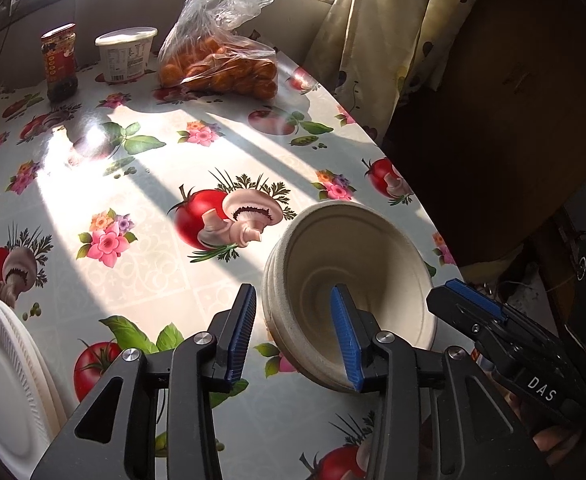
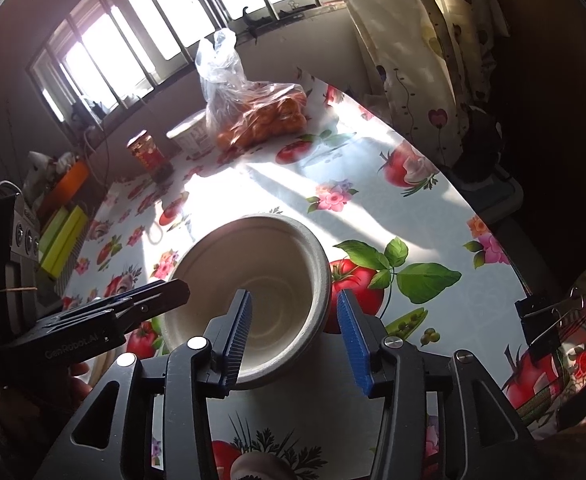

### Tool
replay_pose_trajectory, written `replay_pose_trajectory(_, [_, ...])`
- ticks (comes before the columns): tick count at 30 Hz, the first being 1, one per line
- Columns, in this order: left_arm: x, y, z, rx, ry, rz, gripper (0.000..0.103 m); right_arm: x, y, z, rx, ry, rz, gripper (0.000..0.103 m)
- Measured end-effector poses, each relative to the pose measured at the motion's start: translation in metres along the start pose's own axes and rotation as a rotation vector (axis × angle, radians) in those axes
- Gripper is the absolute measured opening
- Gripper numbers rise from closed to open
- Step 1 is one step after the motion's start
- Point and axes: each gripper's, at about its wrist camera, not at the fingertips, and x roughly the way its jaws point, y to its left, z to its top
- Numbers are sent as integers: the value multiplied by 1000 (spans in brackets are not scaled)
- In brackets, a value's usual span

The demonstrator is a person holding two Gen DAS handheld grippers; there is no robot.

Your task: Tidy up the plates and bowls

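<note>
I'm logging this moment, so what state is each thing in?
Stack of paper bowls: nested, upright on the table.
Left hand-held gripper: open, straddling the stack's rim.
Right hand-held gripper: open, straddling the opposite rim.
Stack of white plates: flat.
Sauce jar: lidded.
White tub: lidded.
</note>
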Motion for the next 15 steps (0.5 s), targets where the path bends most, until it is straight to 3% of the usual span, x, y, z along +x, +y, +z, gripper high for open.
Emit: replay_pose_trajectory(15, [-2, 17, -13, -15, -8, 17, 43, 1, -8, -8, 22, -9, -4, 47])
